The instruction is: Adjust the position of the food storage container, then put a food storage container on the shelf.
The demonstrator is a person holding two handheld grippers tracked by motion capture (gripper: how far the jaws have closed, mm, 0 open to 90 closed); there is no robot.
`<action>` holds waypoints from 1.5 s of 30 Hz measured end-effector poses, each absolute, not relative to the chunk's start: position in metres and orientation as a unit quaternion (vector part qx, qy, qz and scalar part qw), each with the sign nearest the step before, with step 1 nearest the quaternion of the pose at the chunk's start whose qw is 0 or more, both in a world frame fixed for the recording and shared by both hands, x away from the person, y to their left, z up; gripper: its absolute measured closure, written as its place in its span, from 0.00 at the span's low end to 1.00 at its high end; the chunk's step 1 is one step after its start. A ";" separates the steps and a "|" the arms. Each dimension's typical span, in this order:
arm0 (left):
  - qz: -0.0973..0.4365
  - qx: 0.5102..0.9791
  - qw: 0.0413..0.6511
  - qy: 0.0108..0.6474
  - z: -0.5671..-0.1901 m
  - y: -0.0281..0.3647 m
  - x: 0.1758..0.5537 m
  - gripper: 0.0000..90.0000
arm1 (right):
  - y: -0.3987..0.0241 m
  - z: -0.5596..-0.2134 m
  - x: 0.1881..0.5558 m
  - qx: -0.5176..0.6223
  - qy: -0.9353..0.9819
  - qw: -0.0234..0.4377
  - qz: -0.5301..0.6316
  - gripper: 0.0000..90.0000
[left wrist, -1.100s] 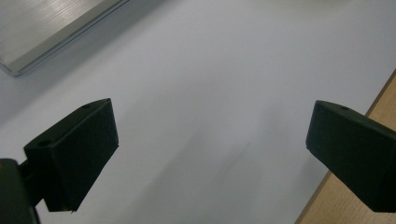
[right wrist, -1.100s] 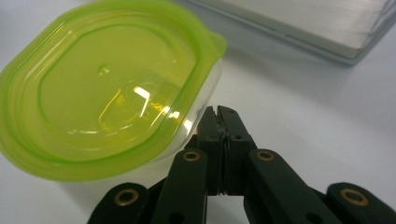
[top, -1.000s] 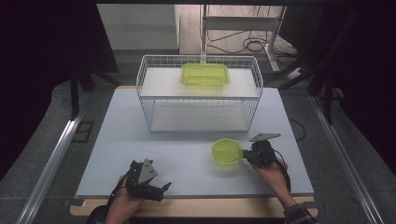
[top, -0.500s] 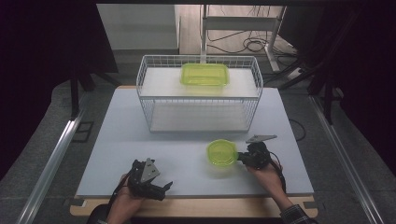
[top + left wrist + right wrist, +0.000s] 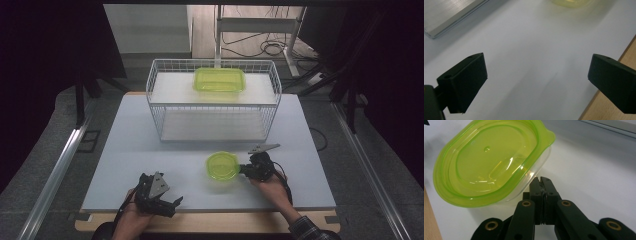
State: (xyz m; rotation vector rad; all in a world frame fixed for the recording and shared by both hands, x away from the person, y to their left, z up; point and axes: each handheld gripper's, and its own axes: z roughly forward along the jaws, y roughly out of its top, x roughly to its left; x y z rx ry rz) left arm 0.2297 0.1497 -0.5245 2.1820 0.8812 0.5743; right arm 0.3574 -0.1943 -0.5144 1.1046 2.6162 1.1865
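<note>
A big white table (image 5: 125, 150) is seen under both grippers. Far ahead of them, a wire basket (image 5: 214, 100) is set on the table, and a green box (image 5: 220, 80) is kept on its top shelf.

Closer in, a small round tub with a green lid (image 5: 222, 165) is found right at the tip of the right gripper (image 5: 245, 170). In the right gripper view, the tub (image 5: 491, 162) is tipped a little, and the right gripper (image 5: 541, 182) is placed just under its rim. The jaws are pressed together. A thin bit of the rim may be pinched between them, but this cannot be told for sure.

The left gripper (image 5: 160, 197) is held low and away from the tub, near the table's front edge. Its jaws are spread wide, and nothing is held between them (image 5: 534, 75).

The step in hand is judged to be the moving of the tub by its edge. Next, a slow, level lift toward the basket would be needed, so the tub is not dropped.
</note>
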 end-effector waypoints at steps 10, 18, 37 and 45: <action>0.222 0.842 0.355 0.339 -0.524 0.151 0.226 0.02 | -0.197 -0.504 0.351 0.330 0.866 0.111 0.358 0.88; 0.223 0.844 0.356 0.335 -0.523 0.150 0.226 0.03 | -0.227 -0.491 0.328 0.317 0.859 0.148 0.374 0.45; 0.227 0.847 0.359 0.321 -0.525 0.150 0.227 0.02 | -0.240 -0.502 0.324 0.334 0.841 0.127 0.406 0.08; 0.226 0.847 0.358 0.322 -0.525 0.150 0.228 0.02 | -0.237 -0.499 0.327 0.351 0.838 0.112 0.403 0.06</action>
